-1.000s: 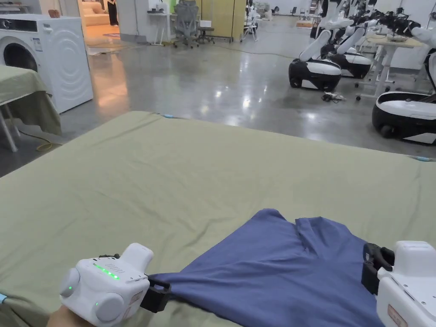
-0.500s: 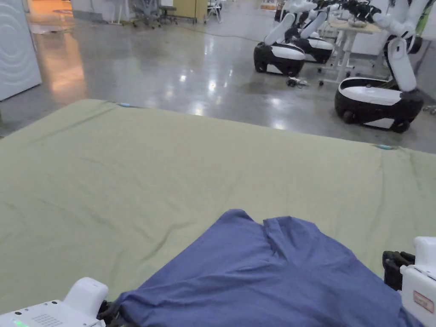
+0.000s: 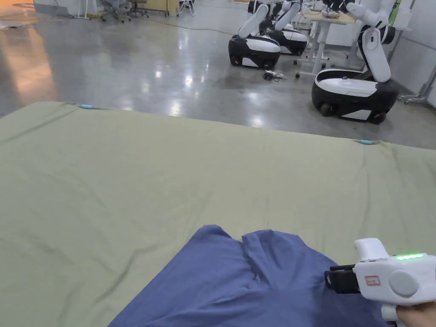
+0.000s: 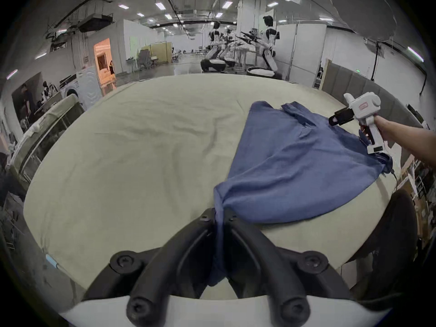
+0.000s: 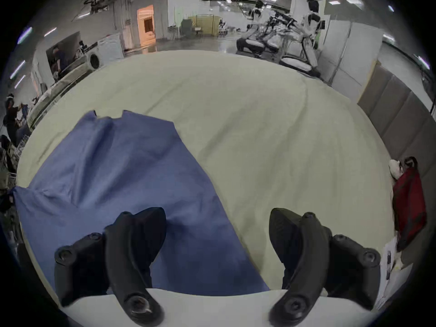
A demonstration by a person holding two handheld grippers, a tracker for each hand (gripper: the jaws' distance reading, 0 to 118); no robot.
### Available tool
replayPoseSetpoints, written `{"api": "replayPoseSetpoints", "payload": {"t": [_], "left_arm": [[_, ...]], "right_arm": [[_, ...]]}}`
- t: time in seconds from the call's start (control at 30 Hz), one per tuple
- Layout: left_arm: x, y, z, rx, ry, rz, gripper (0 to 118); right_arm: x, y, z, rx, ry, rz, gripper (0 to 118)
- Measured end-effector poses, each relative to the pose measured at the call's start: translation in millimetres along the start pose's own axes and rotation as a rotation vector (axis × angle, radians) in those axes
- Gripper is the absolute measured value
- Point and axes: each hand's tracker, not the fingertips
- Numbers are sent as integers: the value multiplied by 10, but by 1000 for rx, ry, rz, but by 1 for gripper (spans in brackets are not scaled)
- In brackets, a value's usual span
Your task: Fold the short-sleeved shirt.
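Our left gripper [image 4: 219, 216] pinches a corner of the blue cotton short-sleeved shirt [image 4: 290, 164]. Our right gripper [image 5: 217, 233] hangs agape over its other edge, on the olive-covered counter [image 3: 170, 170].

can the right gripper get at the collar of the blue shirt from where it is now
Probably yes. The right gripper, jaws open, hovers over the shirt, and the collar lies flat just ahead with nothing between them. The left gripper pinches a far corner.
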Motion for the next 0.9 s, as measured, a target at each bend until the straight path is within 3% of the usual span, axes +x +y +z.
{"api": "replayPoseSetpoints", "payload": {"t": [0.07, 0.1, 0.13, 0.17, 0.2, 0.23, 0.3, 0.6, 0.7, 0.9], "left_arm": [[29, 50, -17, -12, 5, -11, 4], [50, 57, -26, -13, 9, -12, 4], [69, 65, -28, -18, 7, -10, 4], [78, 74, -12, -18, 9, -13, 4], [105, 87, -3, -17, 14, -21, 4], [126, 104, 0, -19, 15, -24, 4], [104, 114, 11, -8, 15, -21, 4], [222, 883, 153, 132, 13, -52, 4], [258, 1387, 176, 194, 8, -60, 4], [339, 2527, 189, 300, 56, -91, 4]], "right_arm": [[-66, -29, -54, -73, 14, -26, 96], [-98, -57, -43, -70, 57, -47, 79], [-149, -78, 11, -35, 35, -43, 61], [-214, -82, 83, 1, -23, -18, 52], [-257, -99, 127, -13, -6, -9, 16], [-283, -127, 189, -5, -13, -13, 6], [-343, -188, 391, 57, 52, -26, 6], [-334, 155, 1568, 295, 37, 39, 6], [-212, 481, 1983, 388, -31, 91, 6], [284, 1114, 2799, 567, -139, 60, 6]]}}
